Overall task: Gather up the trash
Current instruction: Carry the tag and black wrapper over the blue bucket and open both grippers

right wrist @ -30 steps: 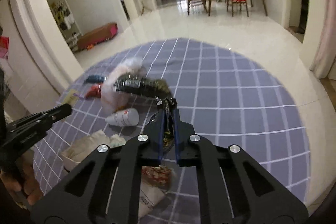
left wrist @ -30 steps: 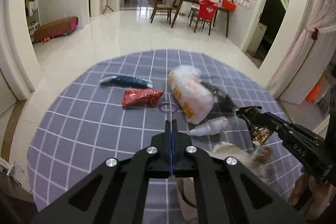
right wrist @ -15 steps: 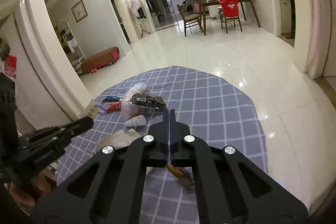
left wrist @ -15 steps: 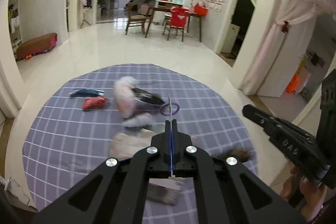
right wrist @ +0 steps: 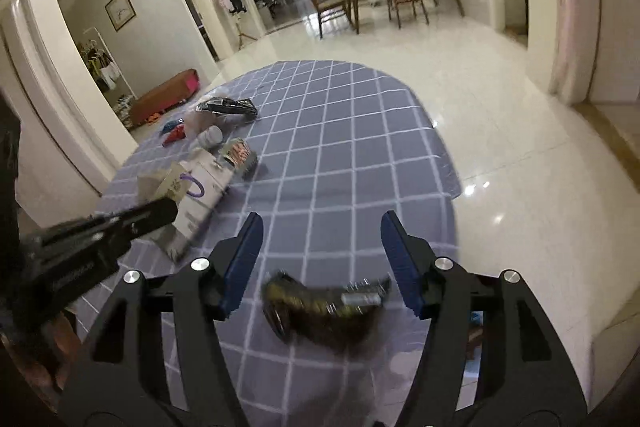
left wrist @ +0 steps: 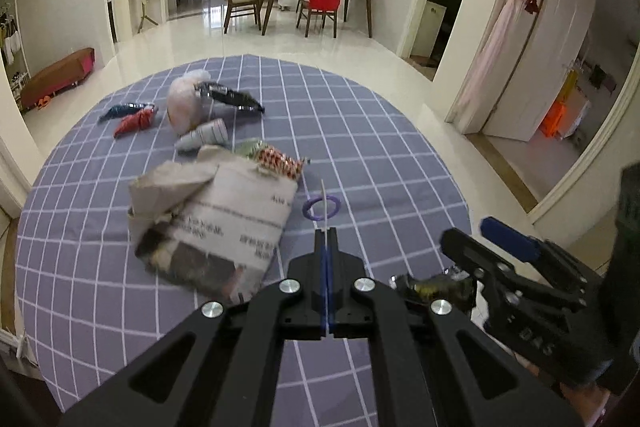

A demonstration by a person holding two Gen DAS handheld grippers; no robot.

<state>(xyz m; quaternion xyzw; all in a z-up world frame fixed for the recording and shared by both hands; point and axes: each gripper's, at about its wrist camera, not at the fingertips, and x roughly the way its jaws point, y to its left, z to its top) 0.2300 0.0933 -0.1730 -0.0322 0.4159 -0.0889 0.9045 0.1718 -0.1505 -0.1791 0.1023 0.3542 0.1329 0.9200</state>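
The dark snack wrapper [right wrist: 324,303], blurred, sits loose between the right gripper [right wrist: 320,259]'s jaws, which have just been opening and no longer press it, near the paper bag [left wrist: 216,223] on the checked cloth [left wrist: 360,131]. The left gripper [left wrist: 326,223] is clamped on a thin white strip bearing the bag's purple handle loop [left wrist: 320,207]. Other wrappers lie beyond the bag.

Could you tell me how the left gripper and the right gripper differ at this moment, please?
The left gripper is shut on a thin white strip bearing a purple ring; the right gripper stands open, its jaws having just opened. A dark crinkled wrapper lies loose below the right gripper's blue pads; the left's meet. Both are black and point over the grey checked cloth.
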